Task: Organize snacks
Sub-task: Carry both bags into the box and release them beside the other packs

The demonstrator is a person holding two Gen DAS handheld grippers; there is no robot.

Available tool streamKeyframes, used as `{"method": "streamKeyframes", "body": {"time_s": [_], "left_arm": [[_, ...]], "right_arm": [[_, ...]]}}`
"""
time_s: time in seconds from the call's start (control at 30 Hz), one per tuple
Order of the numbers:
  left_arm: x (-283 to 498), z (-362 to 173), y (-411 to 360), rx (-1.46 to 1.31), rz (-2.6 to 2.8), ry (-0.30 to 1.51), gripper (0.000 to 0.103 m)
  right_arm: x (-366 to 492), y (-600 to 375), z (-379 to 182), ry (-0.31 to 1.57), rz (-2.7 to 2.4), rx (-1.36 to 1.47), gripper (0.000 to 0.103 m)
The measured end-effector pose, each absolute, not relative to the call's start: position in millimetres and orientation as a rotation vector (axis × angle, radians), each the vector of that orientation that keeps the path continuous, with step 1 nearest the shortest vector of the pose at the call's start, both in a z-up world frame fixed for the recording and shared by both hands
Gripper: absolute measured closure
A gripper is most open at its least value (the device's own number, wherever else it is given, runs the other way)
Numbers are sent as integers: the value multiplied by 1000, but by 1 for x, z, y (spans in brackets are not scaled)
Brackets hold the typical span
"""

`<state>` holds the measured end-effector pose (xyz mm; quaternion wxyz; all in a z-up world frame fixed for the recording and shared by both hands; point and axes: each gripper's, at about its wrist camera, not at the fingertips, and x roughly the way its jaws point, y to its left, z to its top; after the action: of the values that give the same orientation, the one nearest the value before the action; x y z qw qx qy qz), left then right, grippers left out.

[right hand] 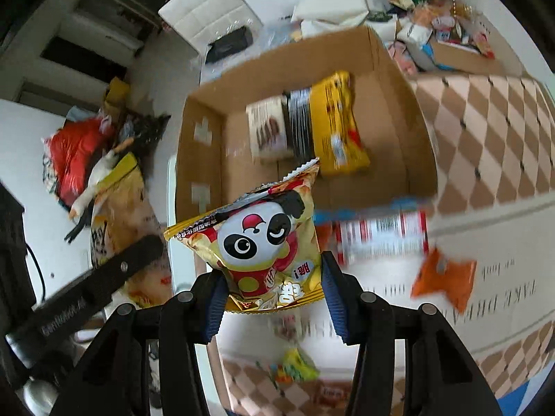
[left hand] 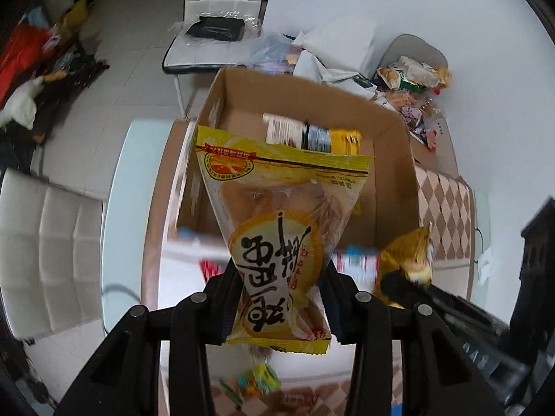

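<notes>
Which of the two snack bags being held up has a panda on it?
The gold bag in the right gripper. It shows a cartoon panda, while the yellow bag in the left gripper bears only large black characters and a clear window.

large black chinese characters mark the yellow snack bag (left hand: 277, 242); "take dream" runs along the tablecloth (right hand: 513, 287).
</notes>
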<state>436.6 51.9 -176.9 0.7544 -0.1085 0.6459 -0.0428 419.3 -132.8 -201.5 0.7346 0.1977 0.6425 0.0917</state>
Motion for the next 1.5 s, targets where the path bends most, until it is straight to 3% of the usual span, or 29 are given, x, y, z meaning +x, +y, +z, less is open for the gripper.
{"method": "streamKeyframes", "body": {"time_s": [0.33,0.57,0.83,0.93,0.97,1.0,1.03,1.1,1.5], "left_arm": [[534,-268,44,-281,-127,1683,64],[546,-328,39,-336,-128,1835,64],[544,-356,34,-346,-117,1898,61],[542,-361,36,-358,-114,1913,60],[542,-362,36,-349,-114,1913,58],[542,-362,37,-335,-107,1908,50],[542,-361,35,-317,-98,1900,36],[544,-359,35,-292,-97,1885,23],[536,-311,34,-225,-87,1744,22]], "right_arm": [[505,-111,-280,1513,142,408,50],[519,-104,-343,1608,126,372,50],[527,-99,-381,1671,122,340,50],[530,-95,-389,1708,121,301,37],[530,-95,-392,1714,122,285,17],[530,-94,-392,1710,128,275,7],[530,-94,-392,1706,125,262,7],[531,-94,-393,1705,114,232,8],[528,-105,-370,1633,52,166,8]]}}
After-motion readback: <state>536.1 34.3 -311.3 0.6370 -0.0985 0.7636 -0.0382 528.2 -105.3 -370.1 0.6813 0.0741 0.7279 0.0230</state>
